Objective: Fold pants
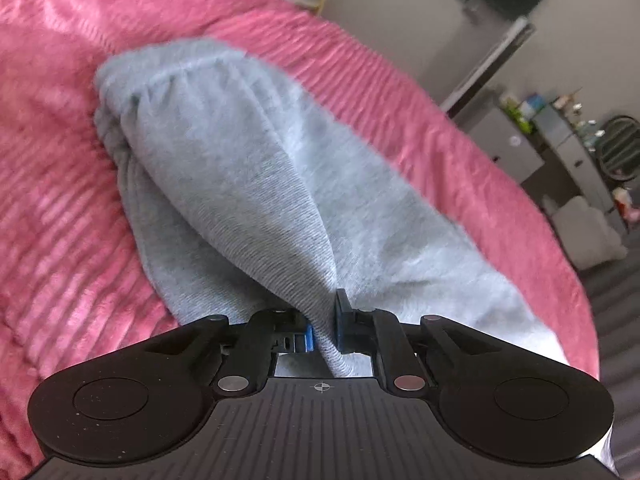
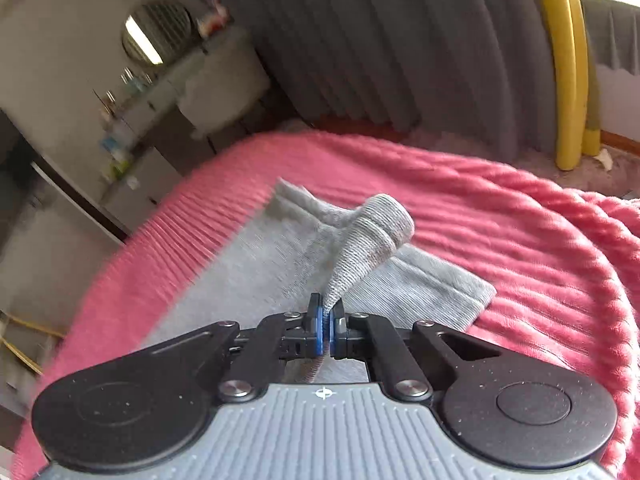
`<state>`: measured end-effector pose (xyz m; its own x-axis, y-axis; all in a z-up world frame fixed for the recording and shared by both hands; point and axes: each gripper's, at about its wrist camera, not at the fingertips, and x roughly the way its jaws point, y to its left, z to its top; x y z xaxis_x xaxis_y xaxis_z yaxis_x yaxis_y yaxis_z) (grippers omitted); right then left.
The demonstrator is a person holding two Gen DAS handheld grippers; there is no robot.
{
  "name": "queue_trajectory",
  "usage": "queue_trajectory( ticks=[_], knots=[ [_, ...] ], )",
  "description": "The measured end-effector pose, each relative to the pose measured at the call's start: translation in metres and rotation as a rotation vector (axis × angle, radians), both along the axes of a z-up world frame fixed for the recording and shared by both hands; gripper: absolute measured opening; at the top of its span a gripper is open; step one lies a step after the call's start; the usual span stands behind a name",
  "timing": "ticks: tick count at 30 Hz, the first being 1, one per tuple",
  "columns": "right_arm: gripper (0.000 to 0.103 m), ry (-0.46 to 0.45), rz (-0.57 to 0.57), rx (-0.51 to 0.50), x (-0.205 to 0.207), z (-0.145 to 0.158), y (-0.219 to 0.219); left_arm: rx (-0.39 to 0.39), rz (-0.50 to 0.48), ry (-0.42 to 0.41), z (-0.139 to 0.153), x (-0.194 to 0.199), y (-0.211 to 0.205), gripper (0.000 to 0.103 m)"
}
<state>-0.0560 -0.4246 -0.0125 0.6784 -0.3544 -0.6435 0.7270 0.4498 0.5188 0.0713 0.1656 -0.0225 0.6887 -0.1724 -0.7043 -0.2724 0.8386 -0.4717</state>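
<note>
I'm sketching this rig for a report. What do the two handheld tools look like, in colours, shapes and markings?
Both are black, with two round side lobes, angled link bars with silver pivot pins, and blue pads on the fingers. Each ribbed body bears a small white crosshair mark. The left tool has a black ribbed body; the right tool has a grey one. No cables or sleeves show.

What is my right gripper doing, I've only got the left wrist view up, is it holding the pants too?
Observer: Yes, the right gripper is shut on a gathered bit of the gray pants, near a cuffed end.
Operator: Is that bit lifted?
Observer: Yes, it rises in a cone above the flat leg on the pink blanket.
Operator: Anything past the bed on that side?
Observer: A yellow frame stands against a dark gray curtain.
</note>
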Motion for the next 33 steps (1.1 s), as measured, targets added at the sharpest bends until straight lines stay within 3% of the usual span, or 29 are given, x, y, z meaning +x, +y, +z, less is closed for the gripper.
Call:
queue_trajectory(
  ticks=[2,4,7,8,12,15,19,23,26,28,30,31,33],
  knots=[
    [0.003,-0.006,-0.014,-0.019,-0.010,0.005,0.001,0.017,-0.021,-0.008,0.005,-0.009,-0.001,0.012],
    [0.003,0.059,-0.005,-0.058,-0.010,-0.002,0.002,0.026,-0.012,0.046,-0.005,-0.009,0.001,0.012],
    [0.004,0.198,-0.027,0.023,-0.004,-0.037,-0.009,0.064,-0.011,0.097,-0.017,-0.010,-0.001,0.017],
    [0.004,0.213,-0.046,0.055,-0.006,-0.046,-0.014,0.076,-0.010,0.088,-0.015,-0.011,-0.002,0.021],
    [0.011,0.180,-0.069,0.029,-0.018,-0.031,-0.012,0.141,0.085,0.027,0.010,-0.025,0.002,0.069],
    [0.011,0.192,-0.080,-0.068,-0.026,-0.011,-0.002,0.227,0.152,-0.048,0.030,-0.039,-0.001,0.078],
    [0.013,0.149,0.007,-0.150,-0.018,0.000,0.019,0.240,0.066,-0.114,0.035,-0.034,-0.020,0.085],
    [0.034,0.141,0.190,-0.160,0.014,-0.017,0.043,0.238,-0.033,-0.061,0.015,-0.017,-0.045,0.085],
    [0.038,0.205,0.218,-0.111,0.028,-0.045,0.046,0.281,-0.010,0.093,-0.005,-0.005,-0.043,0.085],
    [0.051,0.167,0.218,-0.124,0.024,-0.051,0.047,0.229,0.055,0.143,-0.012,-0.005,-0.027,0.085],
    [0.090,0.136,0.259,-0.113,0.023,-0.049,0.047,0.180,0.129,0.161,-0.015,-0.011,-0.009,0.085],
    [0.097,0.134,0.281,-0.107,0.025,-0.050,0.049,0.171,0.160,0.173,-0.016,-0.014,-0.004,0.085],
    [0.097,0.193,0.318,-0.138,0.036,-0.050,0.056,0.162,0.179,0.150,-0.011,-0.023,-0.001,0.085]
  ],
)
